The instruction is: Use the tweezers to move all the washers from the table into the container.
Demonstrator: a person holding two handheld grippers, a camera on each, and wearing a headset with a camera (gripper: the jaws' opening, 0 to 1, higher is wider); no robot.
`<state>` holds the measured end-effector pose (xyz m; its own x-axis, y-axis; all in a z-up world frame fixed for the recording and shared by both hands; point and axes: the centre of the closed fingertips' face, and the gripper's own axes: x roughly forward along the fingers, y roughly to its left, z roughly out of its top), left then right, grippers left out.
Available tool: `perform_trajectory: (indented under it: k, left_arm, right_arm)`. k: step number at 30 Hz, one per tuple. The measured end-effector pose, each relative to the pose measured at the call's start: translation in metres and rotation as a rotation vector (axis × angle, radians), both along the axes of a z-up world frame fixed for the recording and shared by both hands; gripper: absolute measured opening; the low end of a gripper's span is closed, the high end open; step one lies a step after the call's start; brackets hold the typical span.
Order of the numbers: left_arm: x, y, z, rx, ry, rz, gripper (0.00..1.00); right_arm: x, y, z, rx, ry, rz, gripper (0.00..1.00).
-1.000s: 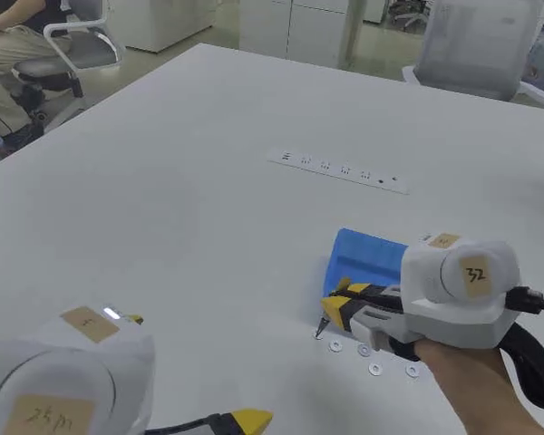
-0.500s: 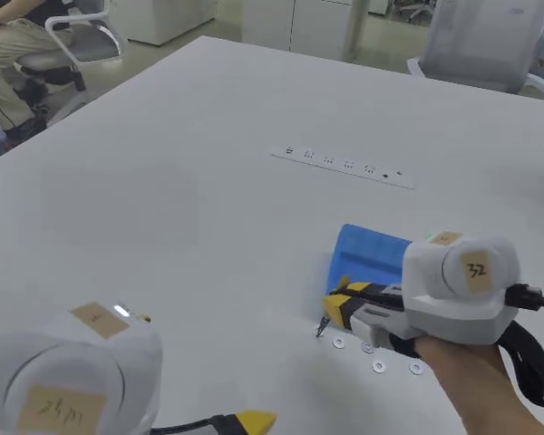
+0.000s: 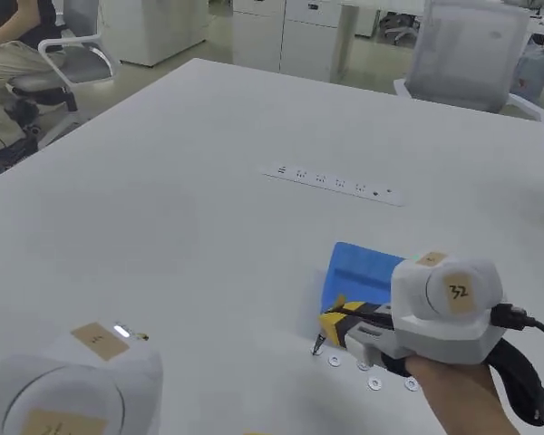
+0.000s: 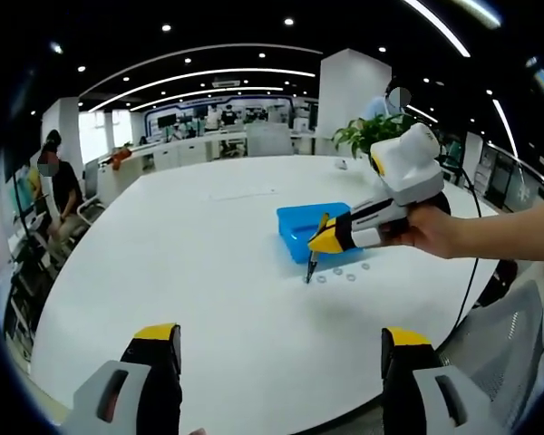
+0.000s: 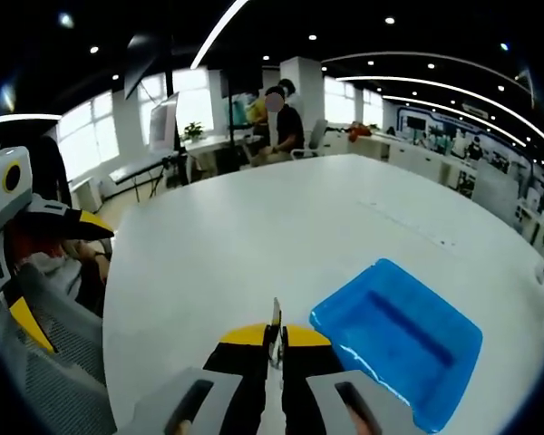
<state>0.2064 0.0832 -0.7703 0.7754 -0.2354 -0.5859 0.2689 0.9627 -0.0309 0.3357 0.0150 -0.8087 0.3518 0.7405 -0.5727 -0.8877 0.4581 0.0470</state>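
Tip of the tweezers (image 3: 319, 344) just left of the washers (image 3: 374, 383)
My right tool (image 3: 335, 319) grips the tweezers shut, nearer the washers beside the container (image 3: 358, 267); my left tool (image 4: 278, 337) gapes empty, well apart.

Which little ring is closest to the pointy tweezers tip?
The leftmost washer in the head view, just beside the tweezers tip; the other washers lie farther right.
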Motion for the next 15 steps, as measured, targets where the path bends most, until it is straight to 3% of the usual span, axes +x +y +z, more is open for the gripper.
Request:
perform_trajectory:
  k: [10, 15]
  left_arm:
    - [-0.001, -0.004, 0.003, -0.004, -0.001, -0.027, 0.98]
    - [0.0, -0.007, 0.005, -0.013, -0.012, -0.032, 0.99]
  right_arm:
    - [-0.008, -0.001, 0.019, 0.003, 0.001, 0.027, 0.0]
    - [-0.008, -0.005, 0.035, 0.048, 0.018, 0.006, 0.0]
